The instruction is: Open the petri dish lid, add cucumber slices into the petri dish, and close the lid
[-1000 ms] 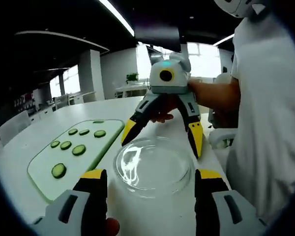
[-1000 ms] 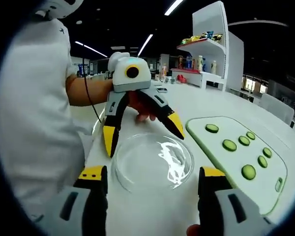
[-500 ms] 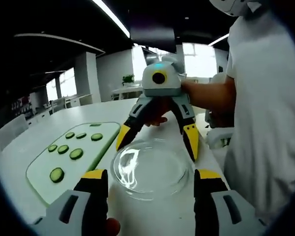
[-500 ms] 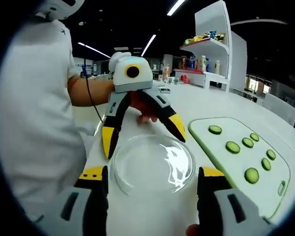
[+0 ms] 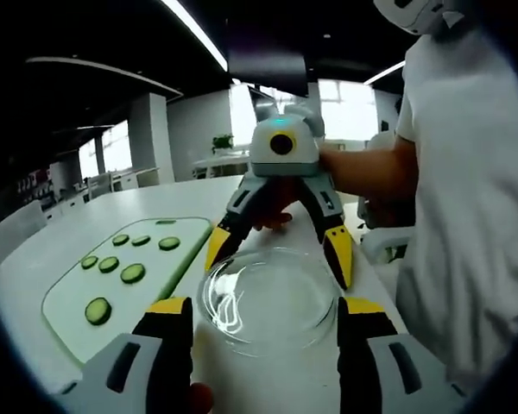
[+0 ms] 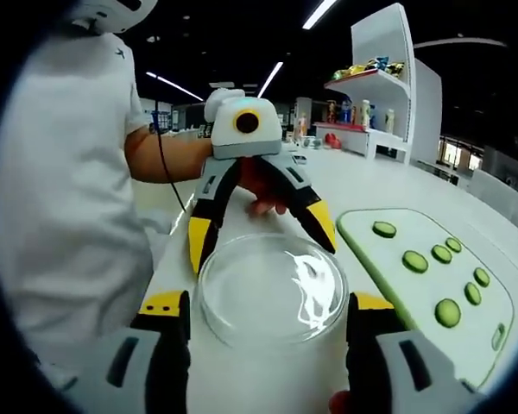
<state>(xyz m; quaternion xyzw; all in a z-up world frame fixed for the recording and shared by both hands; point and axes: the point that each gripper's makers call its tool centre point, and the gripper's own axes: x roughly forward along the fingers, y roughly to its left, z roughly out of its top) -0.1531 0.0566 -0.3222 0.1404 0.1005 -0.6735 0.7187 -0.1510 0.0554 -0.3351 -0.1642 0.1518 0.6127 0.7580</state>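
Observation:
A clear round petri dish (image 5: 268, 297) with its lid on rests on the white table (image 5: 78, 233). My left gripper (image 5: 263, 312) is open, its yellow-tipped jaws standing on either side of the dish's near rim. Across from it my right gripper (image 5: 278, 256) is also open, its jaws straddling the far rim. In the right gripper view the dish (image 6: 272, 289) lies between the right gripper (image 6: 266, 306) and the left gripper (image 6: 261, 237) in the same way. Several cucumber slices (image 5: 132, 273) (image 6: 415, 261) lie on a light green board (image 5: 160, 259) (image 6: 375, 250) beside the dish.
A person in a white shirt (image 5: 466, 216) (image 6: 60, 190) stands at the table edge, holding both grippers. A white shelf unit (image 6: 375, 95) with small coloured items stands on the far side. Bare white tabletop (image 6: 363, 181) stretches beyond the board.
Both grippers have closed in slightly on the dish from opposite sides, and the dish now sits deeper between each pair of jaws. The board and slices have not moved.

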